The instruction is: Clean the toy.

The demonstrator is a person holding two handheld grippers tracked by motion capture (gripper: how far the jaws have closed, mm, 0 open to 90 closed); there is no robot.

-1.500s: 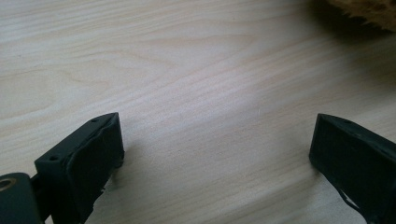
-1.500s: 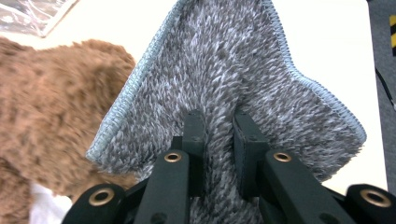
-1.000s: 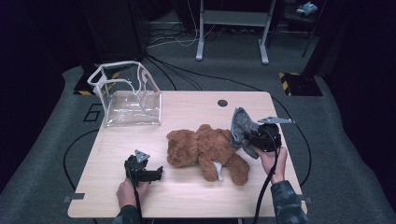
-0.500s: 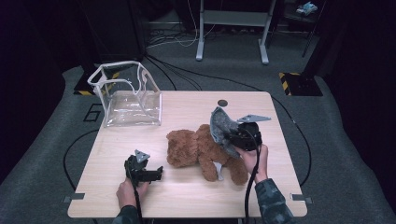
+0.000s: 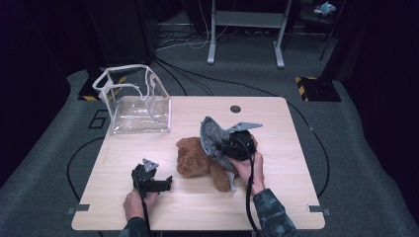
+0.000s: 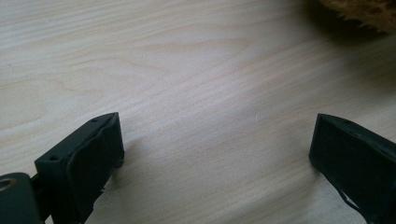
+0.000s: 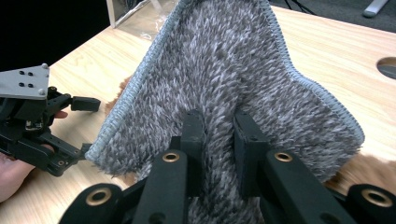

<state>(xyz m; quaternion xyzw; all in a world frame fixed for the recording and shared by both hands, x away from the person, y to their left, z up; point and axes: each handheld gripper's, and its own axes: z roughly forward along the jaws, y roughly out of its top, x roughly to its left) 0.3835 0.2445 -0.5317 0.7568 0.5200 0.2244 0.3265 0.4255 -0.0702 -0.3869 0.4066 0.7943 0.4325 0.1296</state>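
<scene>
A brown teddy bear [image 5: 195, 157] lies in the middle of the wooden table [image 5: 291, 143]. My right gripper [image 5: 222, 148] is shut on a grey furry cloth [image 5: 211, 137] and holds it up over the bear's right part. In the right gripper view the cloth [image 7: 224, 79] stands pinched between the two black jaws of that gripper [image 7: 219, 140], and brown fur [image 7: 369, 168] shows beneath. My left gripper [image 5: 168, 183] rests on the table left of the bear, open. In the left gripper view its jaws stand wide apart with this gripper [image 6: 215, 149] over bare wood, and a bit of bear fur [image 6: 364, 11] sits at the top right.
A clear plastic bag with white trim [image 5: 133, 101] stands open at the table's back left corner. A round hole [image 5: 235, 108] sits near the back edge. Cables and a metal stand's feet [image 5: 244, 34] lie on the floor behind.
My right gripper has carried the grey cloth leftwards, from beside the bear's right side to above the bear. My left gripper has stayed where it was.
</scene>
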